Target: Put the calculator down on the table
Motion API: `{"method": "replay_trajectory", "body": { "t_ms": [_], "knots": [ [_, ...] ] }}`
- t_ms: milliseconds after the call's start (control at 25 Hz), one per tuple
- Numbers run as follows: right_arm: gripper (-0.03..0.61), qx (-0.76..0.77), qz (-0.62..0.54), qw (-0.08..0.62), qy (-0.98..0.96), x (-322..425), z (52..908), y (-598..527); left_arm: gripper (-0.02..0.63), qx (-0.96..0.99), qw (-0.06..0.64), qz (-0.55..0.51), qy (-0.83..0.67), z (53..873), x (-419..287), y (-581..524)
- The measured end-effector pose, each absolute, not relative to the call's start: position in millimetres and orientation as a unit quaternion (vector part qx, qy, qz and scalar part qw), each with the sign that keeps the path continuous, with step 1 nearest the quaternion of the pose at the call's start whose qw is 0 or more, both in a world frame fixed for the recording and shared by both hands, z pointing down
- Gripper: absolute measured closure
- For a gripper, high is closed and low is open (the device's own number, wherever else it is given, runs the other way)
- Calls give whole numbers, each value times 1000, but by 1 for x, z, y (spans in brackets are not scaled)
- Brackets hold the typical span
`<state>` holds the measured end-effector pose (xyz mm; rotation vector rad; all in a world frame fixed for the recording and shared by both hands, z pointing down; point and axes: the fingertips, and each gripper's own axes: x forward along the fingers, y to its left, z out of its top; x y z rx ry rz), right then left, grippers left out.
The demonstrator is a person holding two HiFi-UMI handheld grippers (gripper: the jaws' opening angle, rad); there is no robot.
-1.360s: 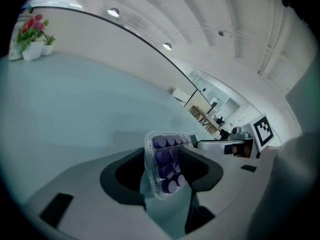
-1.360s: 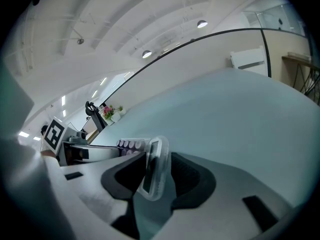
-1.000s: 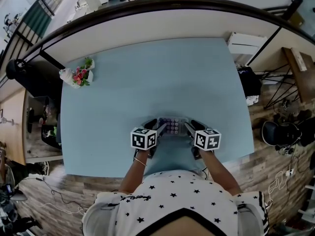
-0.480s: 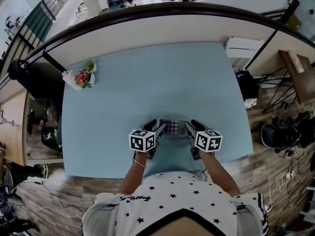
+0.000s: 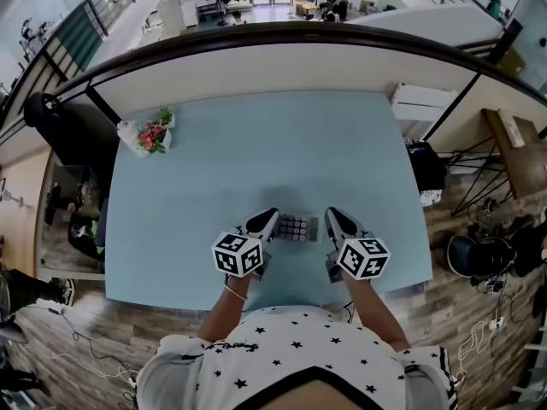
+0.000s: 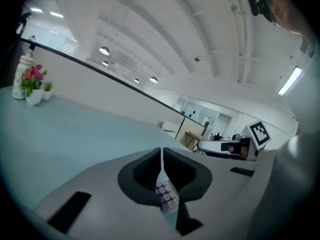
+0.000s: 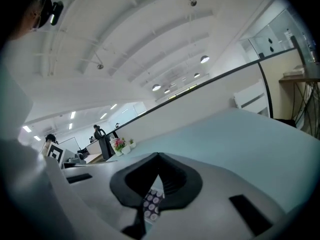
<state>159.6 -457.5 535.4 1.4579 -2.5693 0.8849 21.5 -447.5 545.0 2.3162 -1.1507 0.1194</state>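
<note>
The calculator (image 5: 297,227), dark with pale purple keys, lies flat on the light blue table (image 5: 256,143) near its front edge. My left gripper (image 5: 270,218) hangs above its left end and my right gripper (image 5: 332,216) above its right end, both lifted off the table. In the left gripper view the jaws of the left gripper (image 6: 161,151) meet tip to tip with nothing between them. The calculator (image 6: 166,198) shows below through the gap behind the tips. The right gripper (image 7: 158,156) is shut the same way, with the calculator (image 7: 151,204) seen beneath it.
A small pot of pink flowers (image 5: 152,133) and a white bottle (image 5: 128,131) stand at the table's far left corner. A white cabinet (image 5: 423,105) sits past the far right corner. Cables and gear lie on the wooden floor at both sides.
Both grippers went from open beside the calculator to shut, and rose off the table. The calculator stayed where it lay.
</note>
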Motion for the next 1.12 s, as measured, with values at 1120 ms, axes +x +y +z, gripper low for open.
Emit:
{"method": "replay_trajectory", "body": {
  "t_ms": [1120],
  "knots": [
    [581, 398, 196, -67, -894, 132, 425, -442, 577, 889, 148, -31, -433, 426, 20, -422]
  ]
}}
